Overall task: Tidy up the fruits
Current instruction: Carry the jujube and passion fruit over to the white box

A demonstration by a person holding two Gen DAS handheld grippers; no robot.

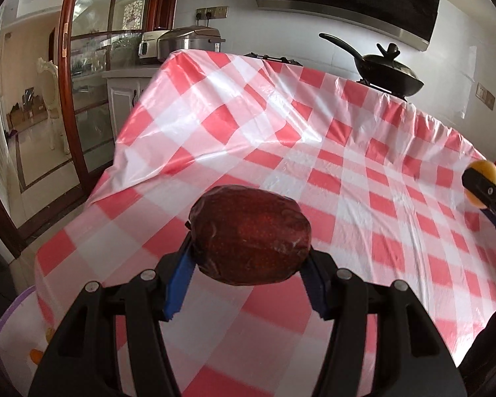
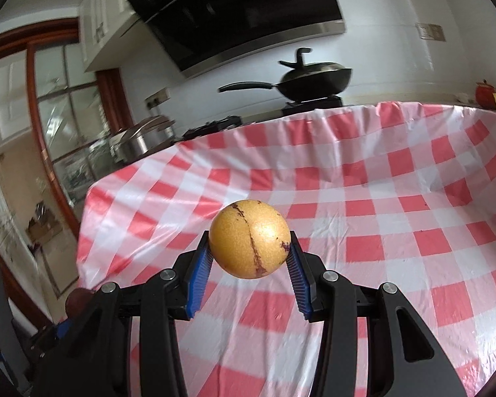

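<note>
We carry dark red plastic-wrapped apple (image 1: 250, 235) pinched in left gripper (image 1: 248, 258), round yellow-brown speckled pear (image 2: 250, 238) pinched in right gripper (image 2: 250, 264), both above red-white checked plastic tablecloth (image 1: 347, 172). We keep pinch steady, lower gently, avoid rolling.

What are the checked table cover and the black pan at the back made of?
The table cover looks like thin glossy plastic film: it shines, creases sharply and seems slightly see-through. The pan appears to be dark metal with a dull sheen, though a coating can't be ruled out.
</note>
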